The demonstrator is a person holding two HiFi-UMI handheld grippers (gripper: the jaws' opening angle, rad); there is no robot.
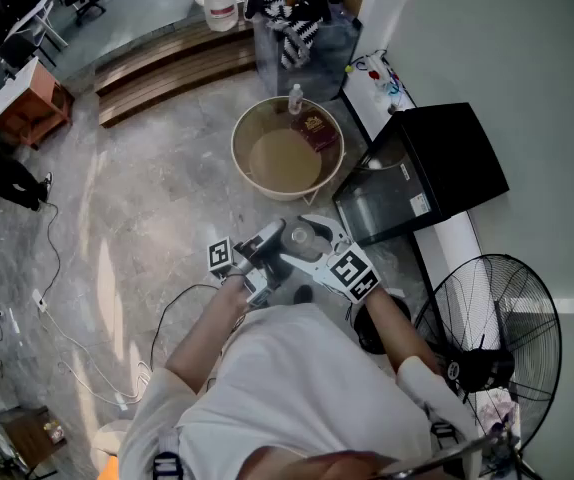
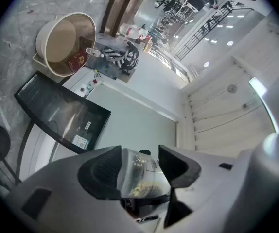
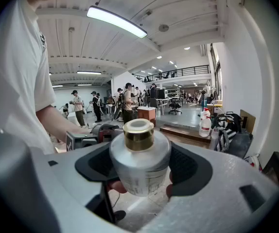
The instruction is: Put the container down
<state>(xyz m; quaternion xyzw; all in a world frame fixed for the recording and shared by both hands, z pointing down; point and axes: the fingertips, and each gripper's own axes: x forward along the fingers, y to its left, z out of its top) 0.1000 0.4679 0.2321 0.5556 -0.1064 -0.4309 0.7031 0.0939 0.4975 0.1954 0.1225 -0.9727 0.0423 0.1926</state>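
Frosted round glass container (image 3: pixel 140 169), shiny gold collar (image 3: pixel 139 137), pale label with print too small to be read, clamped by right claw (image 3: pixel 142 171) and left claw (image 2: pixel 139 171), held above grey marbled floor (image 1: pixel 147 228)

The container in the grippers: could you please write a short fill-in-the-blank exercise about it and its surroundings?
1. The container has a ___ collar around its neck.
2. It sits ___ the jaws of the right gripper.
3. The fan stands on the person's ___ side.
4. The round tub rests on the ___.
Missing words: gold, between, right, floor.
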